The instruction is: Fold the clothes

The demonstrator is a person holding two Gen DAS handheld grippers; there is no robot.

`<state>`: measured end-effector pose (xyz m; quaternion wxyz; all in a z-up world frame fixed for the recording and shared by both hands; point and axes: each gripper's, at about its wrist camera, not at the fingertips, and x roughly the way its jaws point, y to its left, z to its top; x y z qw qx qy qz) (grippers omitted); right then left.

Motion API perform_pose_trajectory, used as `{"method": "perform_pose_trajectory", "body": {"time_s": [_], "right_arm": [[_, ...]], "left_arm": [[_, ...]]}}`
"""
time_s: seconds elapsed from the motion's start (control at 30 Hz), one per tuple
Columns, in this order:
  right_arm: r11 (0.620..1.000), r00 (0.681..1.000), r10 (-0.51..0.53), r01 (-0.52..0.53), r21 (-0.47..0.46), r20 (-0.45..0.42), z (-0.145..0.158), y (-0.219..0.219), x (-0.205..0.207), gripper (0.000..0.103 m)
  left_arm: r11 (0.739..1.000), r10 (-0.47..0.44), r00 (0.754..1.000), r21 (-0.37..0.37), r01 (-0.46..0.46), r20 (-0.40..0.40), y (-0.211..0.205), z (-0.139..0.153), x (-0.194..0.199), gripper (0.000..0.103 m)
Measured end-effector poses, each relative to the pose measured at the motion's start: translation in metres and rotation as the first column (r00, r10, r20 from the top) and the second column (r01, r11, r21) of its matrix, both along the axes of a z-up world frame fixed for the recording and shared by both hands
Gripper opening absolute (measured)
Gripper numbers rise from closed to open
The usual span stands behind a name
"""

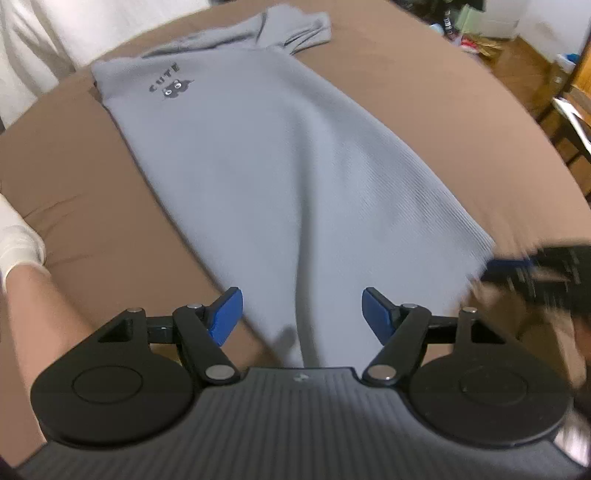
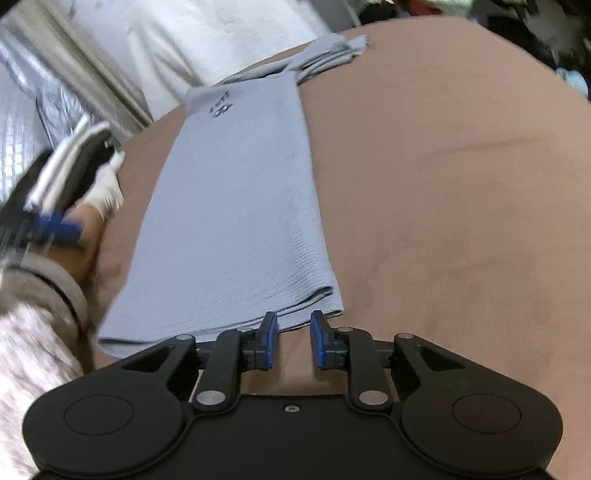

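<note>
A grey T-shirt (image 1: 280, 177) with a small dark "CUTE" cat print (image 1: 171, 86) lies folded lengthwise into a long strip on the brown cover (image 1: 74, 177). Its sleeves are bunched at the far end (image 1: 295, 29). My left gripper (image 1: 301, 315) hovers over the near hem, its jaws open wide with nothing between the blue pads. In the right wrist view the same shirt (image 2: 240, 206) runs away from me. My right gripper (image 2: 294, 339) sits just short of the hem's right corner (image 2: 325, 299), its jaws a little apart with only brown cover between them.
A white-gloved hand and bare forearm (image 1: 22, 258) rest at the left of the cover. White curtains (image 2: 177, 40) and a silvery quilted surface (image 2: 22, 122) lie beyond the far edge. Wooden floor with clutter (image 1: 517, 55) is off to the right.
</note>
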<state>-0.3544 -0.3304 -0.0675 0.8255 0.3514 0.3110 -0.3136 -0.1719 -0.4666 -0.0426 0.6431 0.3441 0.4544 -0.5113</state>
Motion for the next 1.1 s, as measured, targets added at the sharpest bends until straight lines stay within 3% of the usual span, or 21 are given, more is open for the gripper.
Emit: {"method": "perform_pose_trajectory", "body": {"time_s": [0.17, 0.23, 0.27, 0.3, 0.33, 0.5, 0.63, 0.77, 0.93, 1.03, 1.1], "right_arm": [[0.958, 0.984, -0.016, -0.036, -0.283, -0.178, 0.002, 0.016, 0.018, 0.020], [0.949, 0.986, 0.007, -0.059, -0.310, -0.168, 0.004, 0.015, 0.015, 0.020], [0.943, 0.987, 0.023, -0.074, -0.325, -0.159, 0.004, 0.016, 0.014, 0.012], [0.932, 0.987, 0.043, -0.094, -0.350, -0.152, 0.005, 0.019, 0.013, 0.003], [0.922, 0.988, 0.053, -0.104, -0.373, -0.144, 0.007, 0.020, 0.013, 0.003], [0.926, 0.996, 0.040, -0.066, -0.372, -0.079, 0.025, 0.015, -0.009, 0.002], [0.932, 0.991, 0.086, -0.117, -0.344, -0.104, 0.026, 0.016, -0.017, 0.002], [0.939, 0.967, 0.082, -0.155, -0.307, -0.240, 0.000, 0.004, 0.006, 0.002], [0.931, 0.972, 0.089, -0.159, -0.329, -0.217, 0.011, 0.012, -0.003, 0.003], [0.913, 0.960, 0.105, -0.197, -0.359, -0.259, 0.018, 0.021, -0.006, 0.002], [0.908, 0.943, 0.111, -0.224, -0.353, -0.313, 0.012, 0.022, -0.001, 0.000]], "left_arm": [[0.999, -0.031, 0.999, 0.044, 0.032, -0.020, -0.035, -0.053, -0.006, 0.071], [0.992, -0.037, 0.999, 0.124, 0.033, 0.024, -0.025, -0.086, -0.012, 0.071], [0.989, -0.042, 0.998, 0.146, 0.036, 0.039, -0.019, -0.093, -0.016, 0.072], [0.991, -0.064, 0.996, 0.125, 0.057, 0.055, -0.013, -0.091, -0.021, 0.071], [0.990, -0.076, 0.996, 0.120, 0.069, 0.049, -0.009, -0.089, -0.023, 0.072], [0.990, -0.023, 0.999, 0.139, 0.029, -0.042, -0.005, -0.084, -0.014, 0.072], [0.982, -0.101, 0.995, 0.162, 0.097, 0.018, -0.009, -0.089, -0.034, 0.080], [0.976, -0.147, 0.986, 0.173, 0.131, 0.083, -0.013, -0.090, -0.051, 0.089], [0.972, -0.177, 0.970, 0.183, 0.146, 0.169, -0.011, -0.086, -0.066, 0.089], [0.967, -0.205, 0.959, 0.193, 0.167, 0.198, -0.009, -0.088, -0.076, 0.091], [0.969, -0.188, 0.966, 0.193, 0.154, 0.177, -0.008, -0.089, -0.073, 0.092]]}}
